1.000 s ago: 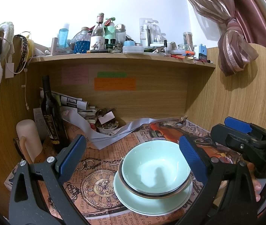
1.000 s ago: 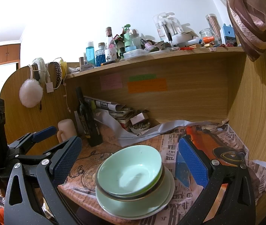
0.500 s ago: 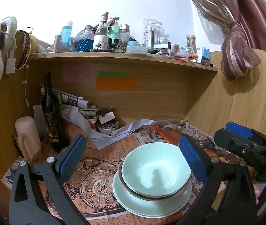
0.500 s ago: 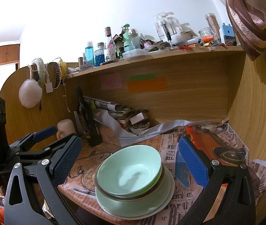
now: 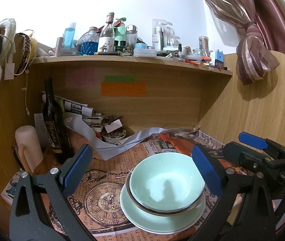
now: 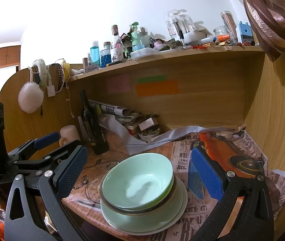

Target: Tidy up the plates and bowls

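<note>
A: What is being risked here?

B: A stack is being kept near the front edge of the desk (image 6: pixel 122 232): a pale green plate (image 5: pixel 142 217) is lying on the printed paper (image 5: pixel 94 198), and two nested bowls are being carried on it, a dark-rimmed bowl (image 5: pixel 162 210) underneath and a green bowl (image 5: pixel 166 182) on top. The plate's near rim is sitting close to that edge, so a push toward the front is judged likely to send the stack over. The top bowl is sitting slightly off-centre, so a one-sided nudge could tip it.

A: How are the grippers being held?

B: The left gripper (image 5: pixel 142 168) is being held wide apart with nothing between its pads, and the right gripper (image 6: pixel 140 170) likewise; the stack is being framed by both, touched by neither.

A: What else is being counted as an obstacle?

B: A dark bottle (image 5: pixel 52 118) is standing upright at the back left, with a cream mug (image 5: pixel 28 146) beside it. Loose papers (image 5: pixel 122 142) and a small dish (image 5: pixel 115 137) are crowding the back, so room behind the stack is being limited.
</note>
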{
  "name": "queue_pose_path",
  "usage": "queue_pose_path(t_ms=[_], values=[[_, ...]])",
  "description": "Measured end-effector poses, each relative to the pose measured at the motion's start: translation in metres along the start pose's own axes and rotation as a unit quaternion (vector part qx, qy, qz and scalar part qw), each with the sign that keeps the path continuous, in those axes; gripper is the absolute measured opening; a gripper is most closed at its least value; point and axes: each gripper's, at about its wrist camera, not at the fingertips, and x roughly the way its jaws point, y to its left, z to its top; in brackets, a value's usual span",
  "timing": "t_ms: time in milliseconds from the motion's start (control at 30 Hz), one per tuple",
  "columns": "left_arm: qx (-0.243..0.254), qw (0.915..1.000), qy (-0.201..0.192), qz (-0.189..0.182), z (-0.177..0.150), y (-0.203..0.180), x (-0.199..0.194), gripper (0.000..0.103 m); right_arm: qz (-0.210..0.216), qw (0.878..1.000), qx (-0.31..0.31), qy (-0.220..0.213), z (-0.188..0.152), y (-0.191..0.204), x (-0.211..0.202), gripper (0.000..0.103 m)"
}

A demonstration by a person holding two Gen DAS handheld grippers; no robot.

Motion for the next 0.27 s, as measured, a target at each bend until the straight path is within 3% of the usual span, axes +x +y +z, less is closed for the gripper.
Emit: queue_pose_path(t_ms=[267], values=[[-0.004, 0.9999, 0.011, -0.004, -0.0012, 0.0022, 0.0081, 0.101, -0.001, 1.000, 0.008, 0.009, -0.0028, -0.0056, 0.0072, 0.103]])
